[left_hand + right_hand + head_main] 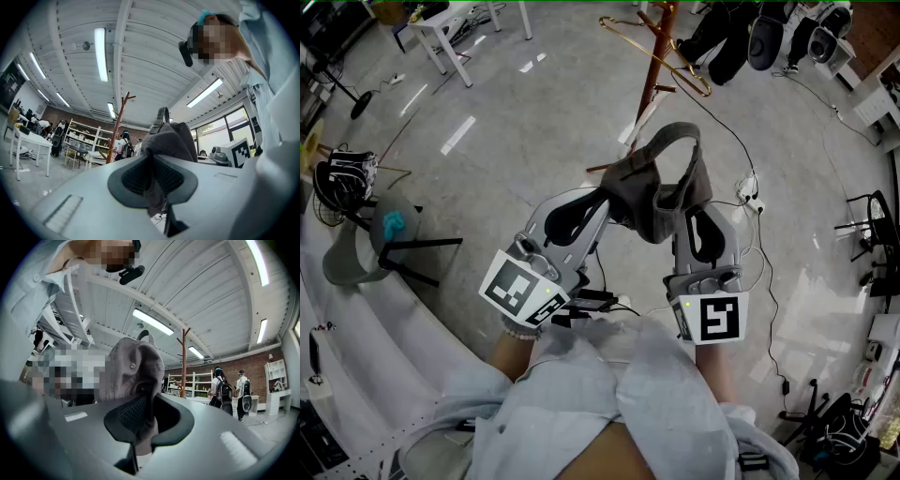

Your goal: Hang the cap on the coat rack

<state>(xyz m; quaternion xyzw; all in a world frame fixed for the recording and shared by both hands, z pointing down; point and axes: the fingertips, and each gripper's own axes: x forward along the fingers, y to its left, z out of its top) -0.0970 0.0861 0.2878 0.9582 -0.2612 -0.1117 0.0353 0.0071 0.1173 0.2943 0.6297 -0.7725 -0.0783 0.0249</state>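
Pale shirt sleeves [609,394] sit closest, right under the head camera. Way ahead, a wooden coat rack [654,70] stands on the shiny floor [516,131]. The left hand-held gripper [614,199] and right hand-held gripper [692,202] are both clamped tight on fabric of the grey cap [647,197], one on each side. They hold it up in the air between them, well apart from the rack.

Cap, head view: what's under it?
Around the cap, pinched in mid-air by the left gripper and right gripper, bare grey floor shows, with the coat rack standing beyond it. The floor patch directly beneath is covered by the cap and can't be seen.
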